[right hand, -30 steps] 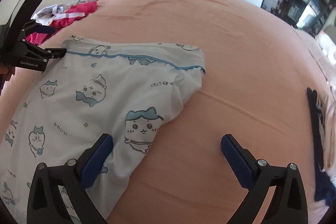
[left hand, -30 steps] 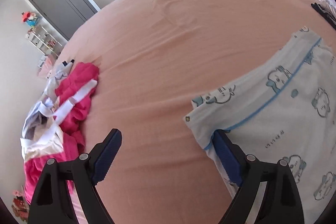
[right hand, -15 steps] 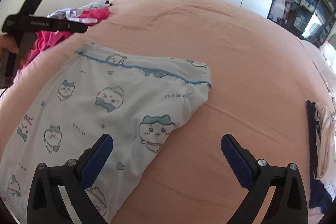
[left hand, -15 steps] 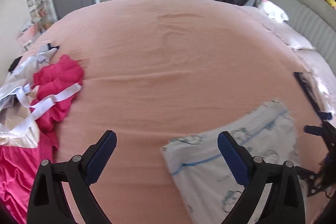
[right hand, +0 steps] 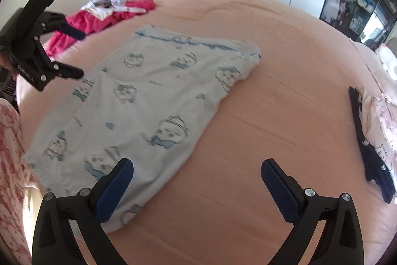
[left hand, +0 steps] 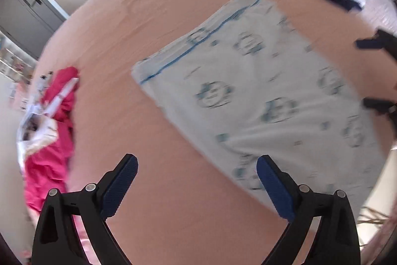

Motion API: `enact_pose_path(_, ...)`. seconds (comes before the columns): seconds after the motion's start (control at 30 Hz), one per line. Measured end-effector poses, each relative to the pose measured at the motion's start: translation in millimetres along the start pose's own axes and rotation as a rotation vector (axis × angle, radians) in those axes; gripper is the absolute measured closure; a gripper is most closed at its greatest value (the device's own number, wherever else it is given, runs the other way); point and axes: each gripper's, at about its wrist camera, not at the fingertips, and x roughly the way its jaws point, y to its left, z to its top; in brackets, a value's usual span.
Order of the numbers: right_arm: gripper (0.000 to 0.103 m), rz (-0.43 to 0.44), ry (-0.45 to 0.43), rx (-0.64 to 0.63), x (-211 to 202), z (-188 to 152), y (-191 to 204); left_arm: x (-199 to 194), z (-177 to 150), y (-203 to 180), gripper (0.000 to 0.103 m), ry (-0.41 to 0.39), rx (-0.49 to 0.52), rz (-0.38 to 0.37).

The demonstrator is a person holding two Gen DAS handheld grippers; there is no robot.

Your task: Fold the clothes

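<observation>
The pale printed garment (right hand: 148,101) lies flat, already doubled over, on the bed (right hand: 273,66). Both the left tongs (left hand: 197,181) and the right tongs (right hand: 197,184) stand agape, holding nothing. Judged light, limp and prone to bunching; best gripped at the blue-piped hem corners (left hand: 140,77).

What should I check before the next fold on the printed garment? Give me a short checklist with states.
1. Left gripper open and empty: ok.
2. Right gripper open and empty: ok.
3. Printed garment lying flat on the bed: ok, one rounded bulge at its far right corner.
4. Garment apart from the pink clothes pile: ok, bare sheet shows between them.
5. Garment apart from the dark folded item to the right: ok.
6. Near hem straight and fully on the bed: cannot tell, the right gripper's finger covers part of it and the left wrist view is blurred.
</observation>
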Motion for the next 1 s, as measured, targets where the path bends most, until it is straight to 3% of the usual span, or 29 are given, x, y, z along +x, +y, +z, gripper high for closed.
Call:
enact_pose_path(0.07, 0.0, 0.067, -0.013, -0.021, -3, -1, 20, 15, -11, -24, 0.005, 0.084, 0.073, 0.025)
enact_pose_path(0.13, 0.0, 0.09, 0.08, -0.094, 17, -1, 54, 32, -22, -47, 0.004, 0.184, 0.15, 0.06)
enact_pose_path(0.17, 0.0, 0.07, 0.107, -0.121, 17, -12, 63, 43, -34, -51, 0.003, 0.256, 0.201, 0.132)
enact_pose_path(0.2, 0.0, 0.05, 0.133, -0.147, 18, -22, 71, 39, -39, -45, 0.003, 0.265, 0.161, 0.148)
enact_pose_path(0.23, 0.0, 0.067, 0.135, -0.096, 14, -25, 65, 33, -43, -38, 0.003, 0.261, 0.103, 0.153)
enact_pose_path(0.27, 0.0, 0.068, 0.108, -0.06, 3, -23, 60, 26, -47, -30, 0.003, 0.258, 0.044, 0.158)
enact_pose_path(0.3, 0.0, 0.068, 0.081, -0.024, -9, -21, 54, 22, -49, -26, 0.004, 0.265, 0.015, 0.211)
enact_pose_path(0.37, 0.0, 0.067, 0.01, 0.014, -29, -16, 50, 7, -50, -32, 0.004, 0.203, 0.035, 0.227)
enact_pose_path(0.43, 0.0, 0.071, -0.047, 0.021, -38, -12, 53, -2, -45, -44, 0.004, 0.127, 0.01, 0.122)
enact_pose_path(0.5, 0.0, 0.082, -0.01, 0.003, -23, -7, 58, -6, -39, -58, 0.004, 0.069, -0.009, 0.027)
enact_pose_path(0.53, 0.0, 0.086, 0.0, -0.01, -23, -6, 56, 0, -36, -64, 0.004, 0.084, -0.008, 0.019)
enact_pose_path(0.57, 0.0, 0.09, 0.01, -0.023, -22, -5, 55, 12, -39, -68, 0.004, 0.158, 0.0, 0.041)
enact_pose_path(0.67, 0.0, 0.101, 0.04, -0.061, -20, -2, 50, 17, -55, -60, 0.004, 0.274, -0.015, 0.044)
enact_pose_path(0.73, 0.0, 0.108, 0.06, -0.087, -19, 0, 46, -3, -55, -44, 0.004, 0.248, -0.052, 0.045)
enact_pose_path(0.8, 0.0, 0.115, 0.08, -0.112, -18, 2, 43, -23, -45, -34, 0.004, 0.153, -0.05, 0.033)
enact_pose_path(0.9, 0.0, 0.134, -0.034, -0.026, -10, 37, 24, -25, -21, -27, 0.004, 0.019, -0.071, 0.007)
enact_pose_path(0.93, 0.0, 0.137, -0.072, 0.003, -5, 49, 18, -17, -13, -31, 0.004, -0.012, -0.042, -0.021)
enact_pose_path(1.0, 0.0, 0.193, -0.073, -0.069, 14, 59, 28, 6, 8, -34, 0.004, -0.062, 0.037, -0.117)
